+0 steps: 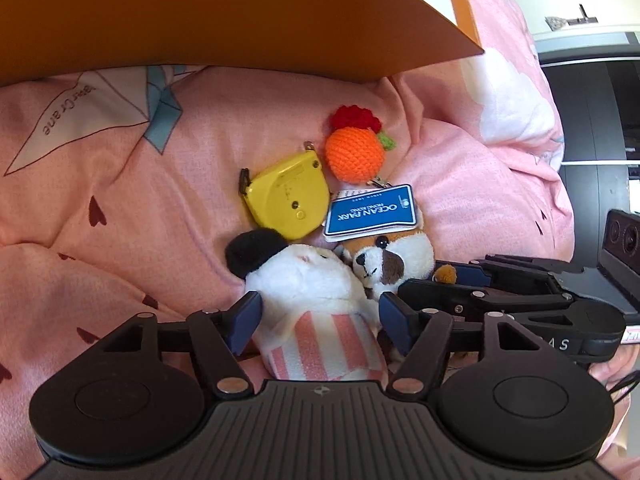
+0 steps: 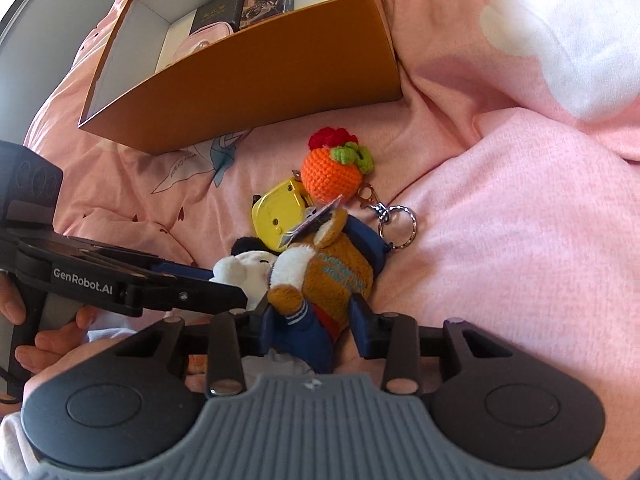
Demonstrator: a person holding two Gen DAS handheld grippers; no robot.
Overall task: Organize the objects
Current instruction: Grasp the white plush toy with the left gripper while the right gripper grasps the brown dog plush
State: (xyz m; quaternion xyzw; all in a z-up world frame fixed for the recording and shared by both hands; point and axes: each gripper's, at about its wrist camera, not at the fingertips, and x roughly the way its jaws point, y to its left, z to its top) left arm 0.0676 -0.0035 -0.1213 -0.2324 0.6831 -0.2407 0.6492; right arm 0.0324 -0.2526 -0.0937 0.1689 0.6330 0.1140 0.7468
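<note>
A white plush with a black ear and pink-striped body lies on the pink bedding between the blue pads of my left gripper, whose jaws stand wide at its sides, open. Beside it lies a brown-and-white red panda plush with a blue Ocean Park tag. My right gripper is shut on the lower body of the red panda plush. A yellow tape measure and an orange crochet keychain lie just beyond the plushes. An orange box stands open behind them.
The orange box holds dark card boxes and a pink item. Pink bedding rises in folds to the right. A metal keyring trails from the crochet fruit. Dark furniture stands past the bed. A hand holds the left gripper.
</note>
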